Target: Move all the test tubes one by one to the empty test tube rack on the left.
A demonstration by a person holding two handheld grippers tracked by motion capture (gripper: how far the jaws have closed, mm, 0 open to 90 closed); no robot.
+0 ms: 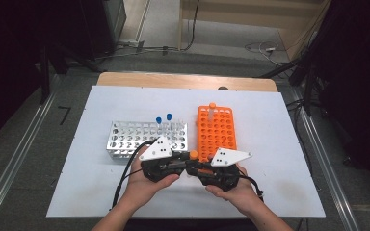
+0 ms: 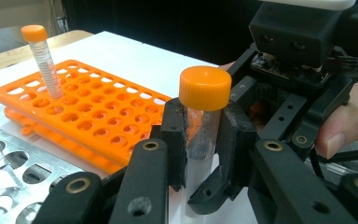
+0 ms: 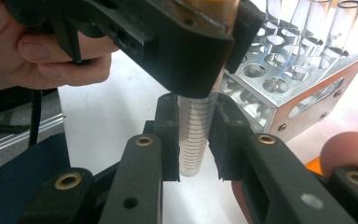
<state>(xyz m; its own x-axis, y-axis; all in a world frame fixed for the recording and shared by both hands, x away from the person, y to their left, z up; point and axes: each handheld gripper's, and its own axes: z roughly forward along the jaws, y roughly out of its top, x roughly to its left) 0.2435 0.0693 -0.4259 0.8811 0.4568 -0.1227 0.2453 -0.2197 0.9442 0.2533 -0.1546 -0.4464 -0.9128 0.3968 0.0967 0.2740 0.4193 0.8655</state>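
White table (image 1: 101, 192) carries everything; landmark is the orange rack (image 1: 216, 132), lying flat right of the table's middle. Just left of the orange rack sits the metal rack (image 1: 139, 139) – silver, round holes, two blue-capped tubes (image 1: 164, 118) standing near its far right end. One orange-capped tube (image 1: 212, 108) stands upright in the far row of the orange rack.

Both hands meet just in front of the orange rack's near edge. Left claw (image 1: 185, 166) and right claw (image 1: 192, 168) are both clamped on the same held tube (image 2: 203, 126) – no gap seen between pads and tube wall in either gripper view. Left claw's jaws grip it just under the cap; right claw's jaws grip the lower body, below the left claw.

Held tube: clear plastic cylinder, roughly upright, with printed black graduation lines ringing the body (image 3: 196, 135), some faint numerals beside them, too blurred to read. Bottom end looks flat-cut in the right gripper view, hanging clear above the table. Contents: cannot tell, looks see-through.

Cap (image 2: 205, 87): bright orange, wider than the tube, flat top, faint vertical ribbing on its side, seated on the tube's top.
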